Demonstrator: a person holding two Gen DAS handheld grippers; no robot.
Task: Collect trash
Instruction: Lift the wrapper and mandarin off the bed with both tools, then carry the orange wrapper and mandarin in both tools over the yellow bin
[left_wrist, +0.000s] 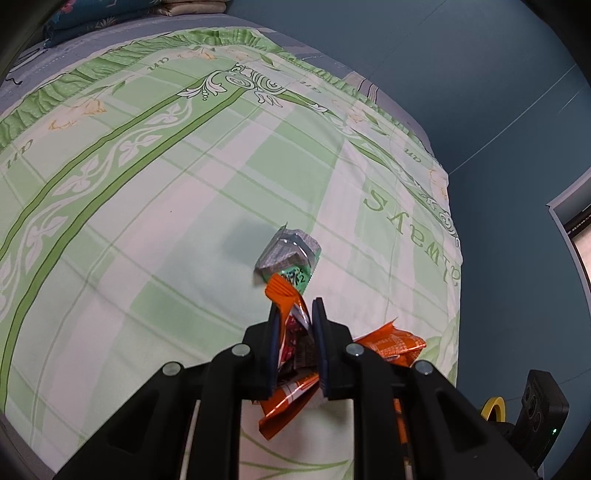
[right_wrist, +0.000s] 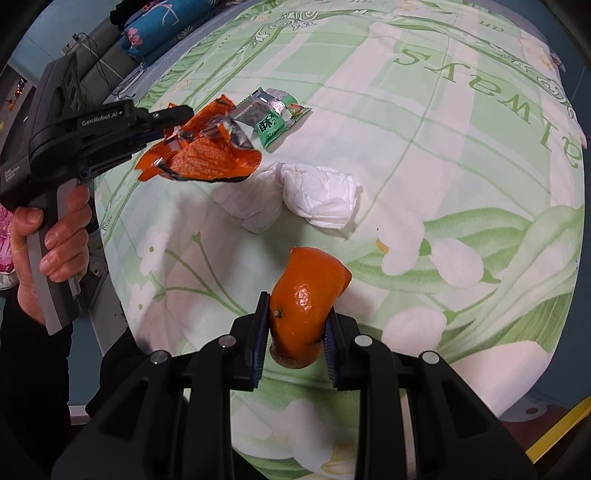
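My left gripper (left_wrist: 295, 308) is shut on an orange snack wrapper (left_wrist: 291, 391) and holds it above the bed; it also shows in the right wrist view (right_wrist: 173, 118) with the wrapper (right_wrist: 207, 155) hanging from it. A green and silver wrapper (left_wrist: 290, 254) lies on the bedspread just beyond the left fingertips, also seen in the right wrist view (right_wrist: 273, 114). My right gripper (right_wrist: 295, 308) is shut on an orange peel (right_wrist: 304, 306). A crumpled white tissue (right_wrist: 317, 195) lies on the bed ahead of it.
The green floral bedspread (left_wrist: 147, 206) covers the bed. Folded blue bedding (right_wrist: 159, 26) lies at the head. The bed's edge drops to a blue floor (left_wrist: 498, 129) on the right. A yellow tape roll (left_wrist: 493, 408) sits below.
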